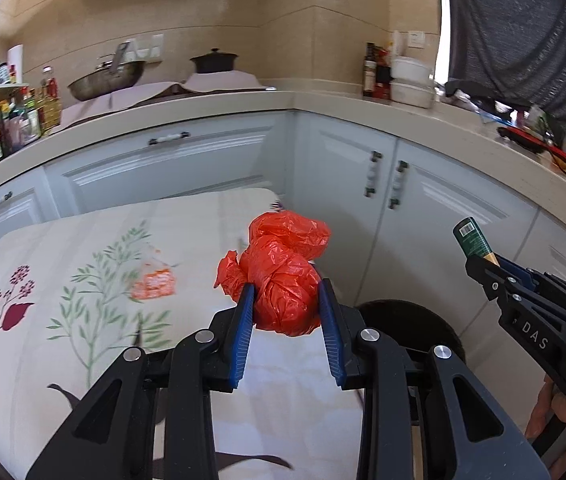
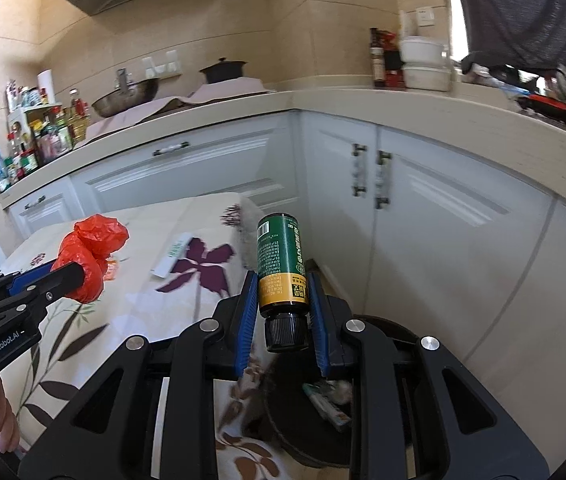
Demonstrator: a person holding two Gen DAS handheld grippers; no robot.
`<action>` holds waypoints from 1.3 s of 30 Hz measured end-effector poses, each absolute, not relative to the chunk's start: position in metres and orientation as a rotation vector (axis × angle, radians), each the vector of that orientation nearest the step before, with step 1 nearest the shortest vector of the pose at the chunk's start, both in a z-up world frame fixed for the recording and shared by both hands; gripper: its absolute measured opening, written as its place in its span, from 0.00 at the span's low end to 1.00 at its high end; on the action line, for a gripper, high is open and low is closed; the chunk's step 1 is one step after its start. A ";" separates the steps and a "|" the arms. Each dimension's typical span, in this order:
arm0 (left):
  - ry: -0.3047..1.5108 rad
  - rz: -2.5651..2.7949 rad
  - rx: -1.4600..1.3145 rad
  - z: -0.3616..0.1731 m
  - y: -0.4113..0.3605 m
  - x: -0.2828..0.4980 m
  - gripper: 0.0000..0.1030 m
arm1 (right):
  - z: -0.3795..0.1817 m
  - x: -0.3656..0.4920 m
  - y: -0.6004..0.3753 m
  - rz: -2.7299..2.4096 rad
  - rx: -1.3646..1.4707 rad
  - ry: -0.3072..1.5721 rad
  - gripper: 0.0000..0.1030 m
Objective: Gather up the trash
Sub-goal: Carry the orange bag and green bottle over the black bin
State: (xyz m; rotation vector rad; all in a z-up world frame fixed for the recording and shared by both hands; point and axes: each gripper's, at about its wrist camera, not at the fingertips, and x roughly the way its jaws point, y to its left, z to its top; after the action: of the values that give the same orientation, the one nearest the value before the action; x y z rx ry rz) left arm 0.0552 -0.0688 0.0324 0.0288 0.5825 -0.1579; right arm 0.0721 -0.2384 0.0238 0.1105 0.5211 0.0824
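Between the blue pads of my left hand-held gripper (image 1: 286, 292): one crumpled red plastic bag (image 1: 283, 272), clamped at its lower half and held above the desk (image 1: 63, 300), which carries a cream cloth printed with leaves and dark red flowers. From the right wrist view the same bag bulges out past the fingertips, clear of the cloth.

Right hand-held gripper (image 2: 282, 280): clenched on one green bottle (image 2: 281, 260) with a yellow label band. Bottle is inverted, black screw cap (image 2: 286, 334) pointing back toward the camera, base pointing away. It sits past the desk's right edge, above a black round bin (image 2: 315, 420) on the floor.

Bin contents: a flattened green-and-white packet and some pale scraps, partly hidden by the gripper frame.

Desk, further items: one white slip with green print (image 2: 173, 254), lying flat near a purple flower motif; one small orange packet (image 1: 153, 284), blurred, beside the leaf pattern.

Background: white cabinet doors (image 1: 363, 168) with dark handles under a beige counter (image 1: 323, 100); on the counter a steel wok (image 1: 107, 80), a dark lidded pot (image 1: 214, 62), a rack of bottles at far left, stacked white containers (image 1: 411, 80) at the corner.
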 end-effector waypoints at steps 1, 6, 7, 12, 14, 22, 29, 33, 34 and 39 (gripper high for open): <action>0.583 -0.172 0.036 0.031 -0.075 0.054 0.32 | 0.023 0.069 -0.244 0.068 0.115 0.521 0.23; 0.575 -0.221 0.060 0.031 -0.097 0.049 0.32 | 0.019 0.059 -0.264 0.020 0.124 0.523 0.23; 0.573 -0.228 0.063 0.030 -0.100 0.048 0.32 | 0.018 0.057 -0.266 0.014 0.125 0.523 0.23; 0.566 -0.266 0.080 0.029 -0.121 0.046 0.32 | 0.017 0.049 -0.281 -0.024 0.134 0.519 0.23; 0.565 -0.275 0.086 0.027 -0.127 0.046 0.32 | 0.016 0.048 -0.287 -0.035 0.138 0.517 0.23; 0.564 -0.305 0.111 0.019 -0.149 0.047 0.32 | 0.012 0.045 -0.303 -0.063 0.157 0.519 0.23; 0.571 -0.318 0.125 0.012 -0.167 0.053 0.32 | 0.005 0.049 -0.312 -0.074 0.172 0.530 0.23; 0.579 -0.320 0.132 0.007 -0.174 0.058 0.32 | 0.002 0.051 -0.317 -0.079 0.177 0.534 0.23; 0.582 -0.320 0.131 0.005 -0.175 0.059 0.32 | 0.001 0.052 -0.318 -0.080 0.178 0.536 0.23; 0.591 -0.318 0.139 0.000 -0.182 0.067 0.32 | -0.005 0.057 -0.318 -0.083 0.184 0.546 0.23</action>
State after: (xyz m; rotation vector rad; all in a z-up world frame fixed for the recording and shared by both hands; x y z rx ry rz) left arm 0.0670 -0.1820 -0.0003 0.1387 0.5912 -0.3180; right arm 0.0573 -0.3179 -0.0047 0.1840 0.5458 -0.0832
